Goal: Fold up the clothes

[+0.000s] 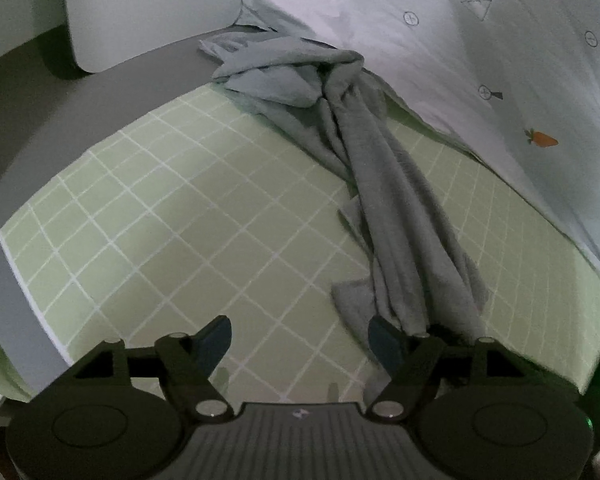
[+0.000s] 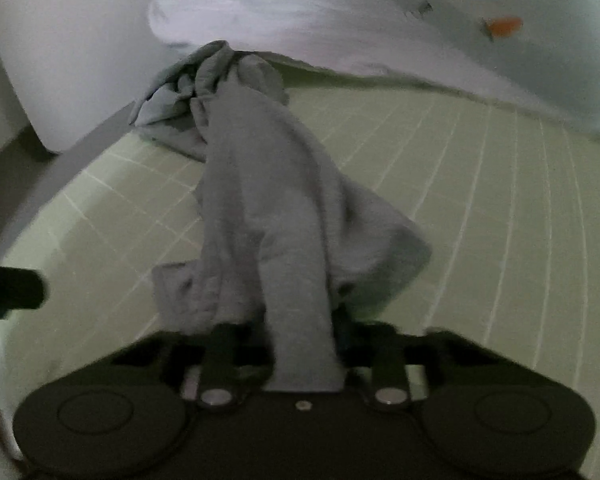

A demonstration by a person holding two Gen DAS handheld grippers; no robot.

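A crumpled grey knit garment (image 1: 384,184) lies in a long twisted rope across a pale green bedsheet printed with a white grid (image 1: 172,216), its far end bunched in a heap against a white quilted duvet with small carrot and button prints (image 1: 500,60). A plain white pillow (image 1: 148,12) stands beyond the sheet at the far left, just beside the heap, and a grey band of bed frame (image 1: 28,128) curves round the sheet's left edge. No box, basket or other container shows in either view; the garment rests loose on the sheet. The left gripper (image 1: 300,340) hovers low over the sheet with its black fingers (image 1: 216,338) spread wide and bare grid between them; the near end of the garment lies just beside its right finger, possibly brushing it, not clamped. In the right wrist view, which is blurred, the right gripper (image 2: 284,332) has its jaws drawn in close, and a thick fold of the same grey garment (image 2: 284,208) rises from between them; it appears pinched there, though the fingertips are hidden by the cloth. A dark edge of the left gripper shows at that view's left border.
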